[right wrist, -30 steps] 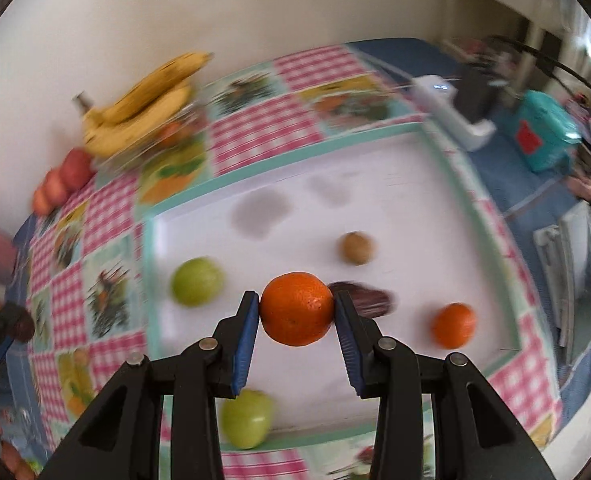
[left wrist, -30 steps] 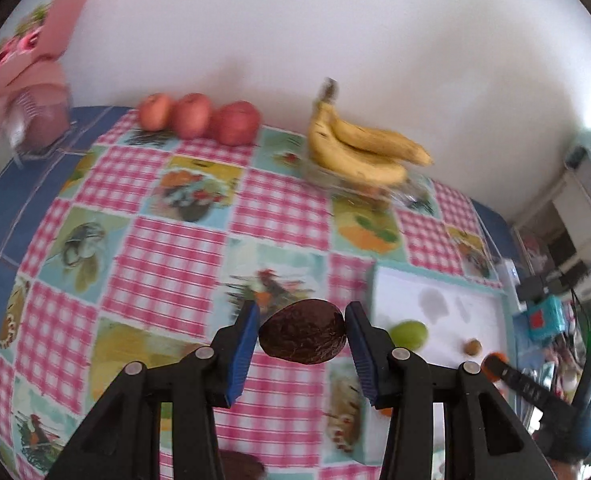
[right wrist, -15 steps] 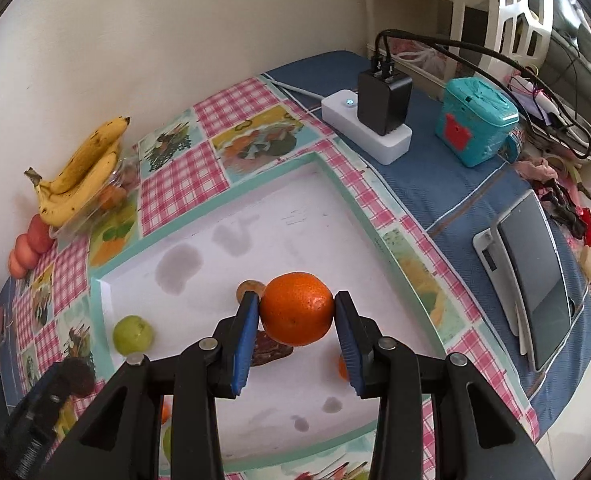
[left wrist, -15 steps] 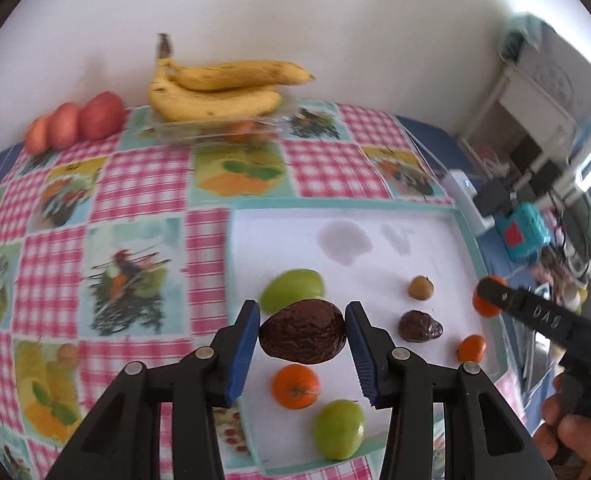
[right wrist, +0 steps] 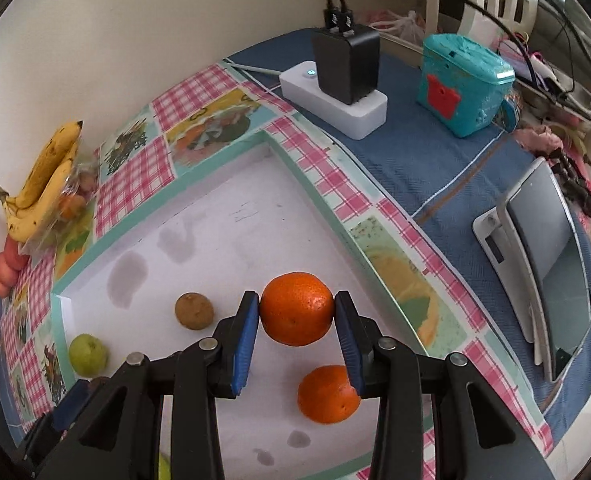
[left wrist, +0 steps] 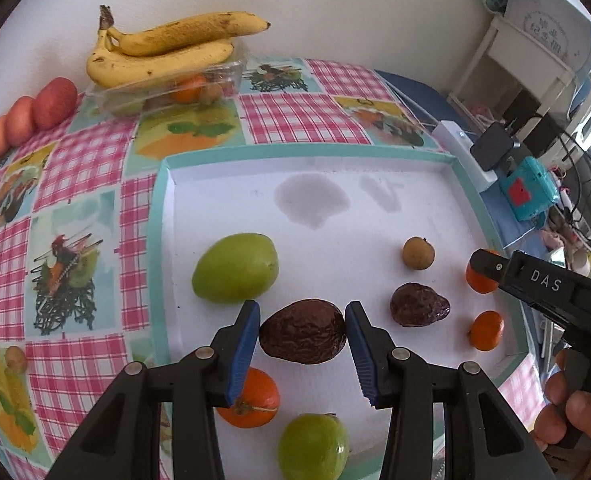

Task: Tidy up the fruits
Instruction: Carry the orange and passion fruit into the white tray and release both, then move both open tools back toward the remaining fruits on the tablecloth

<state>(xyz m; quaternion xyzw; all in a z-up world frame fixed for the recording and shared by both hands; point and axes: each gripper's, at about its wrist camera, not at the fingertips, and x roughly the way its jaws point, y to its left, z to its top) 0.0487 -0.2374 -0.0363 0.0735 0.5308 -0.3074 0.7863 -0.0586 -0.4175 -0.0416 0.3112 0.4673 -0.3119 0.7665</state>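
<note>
The left gripper (left wrist: 302,338) was clamped across a dark, wrinkled fruit (left wrist: 302,336), likely light and soft-skinned, above the white tray (left wrist: 231,168) beside 1 smooth green fruit (left wrist: 234,267). The right gripper (right wrist: 297,318) pinched a firm, pebbly orange (right wrist: 297,309) at its widest girth over the tray's right side.

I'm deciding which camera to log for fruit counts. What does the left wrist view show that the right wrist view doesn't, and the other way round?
Only the left wrist view shows the left gripper shut on the dark wrinkled fruit, a second dark fruit, and an orange under its left finger.

Only the right wrist view shows the tablet and the right gripper clamping its orange from head on.

Both show the white tray, bananas, small brown fruit, power strip and teal box.
</note>
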